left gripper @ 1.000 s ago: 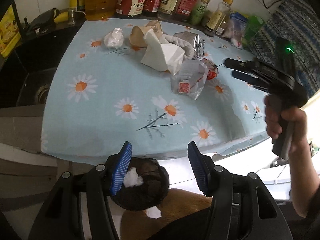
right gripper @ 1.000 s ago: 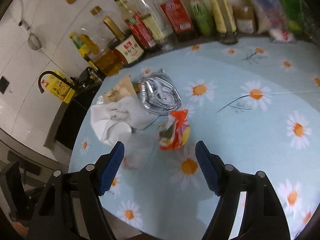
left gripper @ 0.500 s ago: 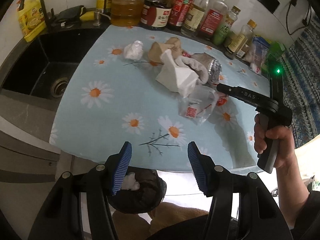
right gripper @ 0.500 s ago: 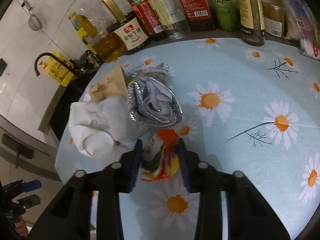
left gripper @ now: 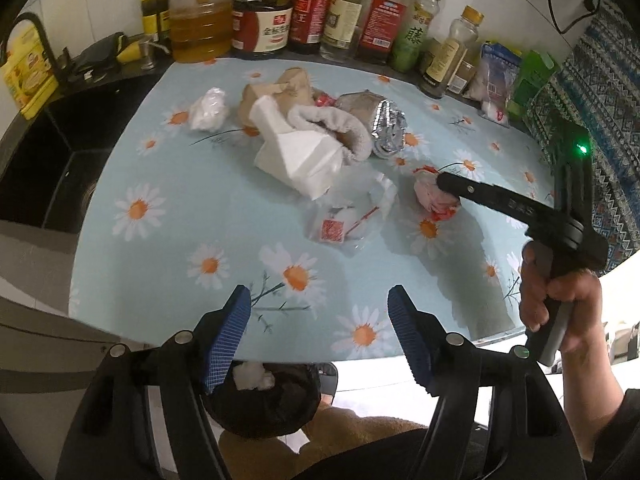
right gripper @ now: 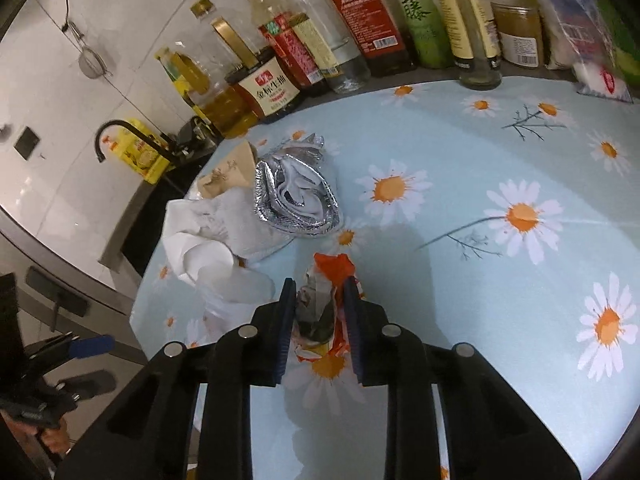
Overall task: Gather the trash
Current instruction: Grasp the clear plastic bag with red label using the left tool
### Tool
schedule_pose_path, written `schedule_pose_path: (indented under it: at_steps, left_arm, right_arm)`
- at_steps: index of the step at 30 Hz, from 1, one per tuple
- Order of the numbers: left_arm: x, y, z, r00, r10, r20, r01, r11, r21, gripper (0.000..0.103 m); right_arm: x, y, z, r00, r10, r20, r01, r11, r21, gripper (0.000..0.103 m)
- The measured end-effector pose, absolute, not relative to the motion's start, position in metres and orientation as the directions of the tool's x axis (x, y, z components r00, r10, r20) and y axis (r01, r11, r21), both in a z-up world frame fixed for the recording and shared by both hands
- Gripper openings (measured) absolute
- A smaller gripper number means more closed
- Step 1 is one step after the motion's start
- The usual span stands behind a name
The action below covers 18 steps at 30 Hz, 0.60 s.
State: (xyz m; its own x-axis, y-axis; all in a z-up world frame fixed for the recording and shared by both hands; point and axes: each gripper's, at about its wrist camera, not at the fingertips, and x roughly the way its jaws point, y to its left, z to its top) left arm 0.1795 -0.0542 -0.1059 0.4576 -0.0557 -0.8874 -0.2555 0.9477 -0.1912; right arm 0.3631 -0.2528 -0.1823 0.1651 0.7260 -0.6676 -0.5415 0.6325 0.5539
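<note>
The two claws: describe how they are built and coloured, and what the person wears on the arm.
Both claws are black plastic. The left claw and right claw have blue ribbed pads and silver pivot bolts. From the left wrist view, the right claw has a pistol-style grip, a green indicator light and faint lettering on its side. The person's sleeve is dark.

Two grippers: the left gripper (left gripper: 318,336), empty, jaws opening; the right gripper (right gripper: 318,316), clamped on one orange snack wrapper (right gripper: 326,304). Beyond the right fingertips: one crushed foil tray (right gripper: 298,196), one grey cloth (right gripper: 244,224), one brown paper bag (right gripper: 230,174). Ahead of the left fingers: one white folded carton (left gripper: 298,154), one clear plastic bag (left gripper: 352,216), one crumpled white wad (left gripper: 210,110). Below the left fingers: one black-lined bin (left gripper: 272,400). Bottles along the wall are too crowded to count.
</note>
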Motion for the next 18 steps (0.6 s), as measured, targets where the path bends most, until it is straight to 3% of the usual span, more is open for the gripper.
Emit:
schedule_pose_path:
  at_steps: [9,18]
  left_arm:
    - [0.211,-0.075,-0.117,0.442,-0.032,-0.896,-0.215,0.966,-0.140,0.072]
    - [0.246,-0.083,-0.137,0.411,-0.032,-0.911,-0.182,0.976,-0.116,0.072]
  right_arm:
    - [0.358,-0.285,-0.170,0.128,0.797,-0.590,-0.525,0.559,0.642,0.022]
    - [0.346,-0.314,-0.154,0.155,0.797,-0.584,-0.514,0.570,0.641,0.022]
